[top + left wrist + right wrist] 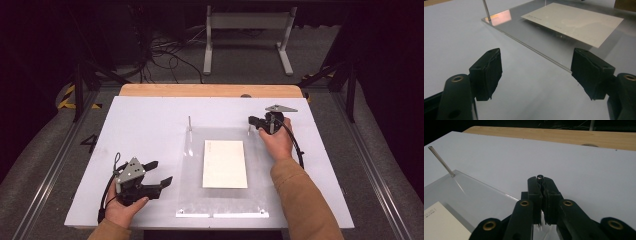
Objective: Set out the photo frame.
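A clear acrylic plate [192, 200] lies on the white tabletop with a white card [224, 163] flat on its middle. A thin metal pin [190, 122] stands upright at the plate's far left corner. At the far right corner my right gripper [252, 121] is shut on a second upright pin, whose top [539, 177] pokes out between the closed fingertips. My left gripper [162, 171] rests near the front left, open, with nothing between its pads [486, 75]. It points toward the plate's left edge [524, 32] and the card [574, 22].
The white board [125, 130] sits on a wooden tabletop whose edge [210, 90] shows at the back. Beyond it are dark floor, loose cables [165, 55] and a pale metal stand [247, 35]. Bare board surrounds the plate on both sides.
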### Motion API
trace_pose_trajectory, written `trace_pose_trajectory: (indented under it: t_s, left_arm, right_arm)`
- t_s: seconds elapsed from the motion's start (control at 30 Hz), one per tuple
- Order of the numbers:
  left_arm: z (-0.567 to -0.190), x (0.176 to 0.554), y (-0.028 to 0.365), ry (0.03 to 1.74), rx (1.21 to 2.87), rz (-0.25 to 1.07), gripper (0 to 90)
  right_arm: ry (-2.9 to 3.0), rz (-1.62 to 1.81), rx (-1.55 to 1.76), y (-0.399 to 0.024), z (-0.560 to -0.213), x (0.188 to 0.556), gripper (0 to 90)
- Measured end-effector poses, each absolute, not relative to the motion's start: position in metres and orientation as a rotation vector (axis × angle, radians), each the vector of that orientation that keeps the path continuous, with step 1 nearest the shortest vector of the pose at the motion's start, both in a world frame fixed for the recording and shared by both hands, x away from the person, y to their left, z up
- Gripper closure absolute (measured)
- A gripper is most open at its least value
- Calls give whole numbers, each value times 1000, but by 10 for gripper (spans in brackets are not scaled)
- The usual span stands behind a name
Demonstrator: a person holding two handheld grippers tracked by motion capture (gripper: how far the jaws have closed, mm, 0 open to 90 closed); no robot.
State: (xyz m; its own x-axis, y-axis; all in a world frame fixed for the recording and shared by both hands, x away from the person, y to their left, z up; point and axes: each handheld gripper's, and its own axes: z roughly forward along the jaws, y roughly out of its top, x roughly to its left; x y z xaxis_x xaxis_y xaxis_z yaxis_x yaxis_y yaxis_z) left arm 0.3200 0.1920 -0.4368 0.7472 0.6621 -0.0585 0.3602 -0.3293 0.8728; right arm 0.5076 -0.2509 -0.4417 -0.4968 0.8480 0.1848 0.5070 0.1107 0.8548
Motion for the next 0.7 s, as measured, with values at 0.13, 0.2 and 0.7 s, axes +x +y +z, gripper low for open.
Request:
trace_pose_trajectory:
  t_s: [0.13, 0.2, 0.7]
  left_arm:
    - [-437, 319, 192, 777, 1958, 398, 237]
    - [-437, 319, 192, 755, 1960, 411, 224]
    - [-441, 314, 188, 668, 1985, 401, 26]
  right_arm:
    - [2044, 1360, 1355, -252, -442, 512, 858]
    - [2039, 1377, 1365, -253, -443, 513, 858]
    - [2027, 1435, 1436, -256, -446, 524, 858]
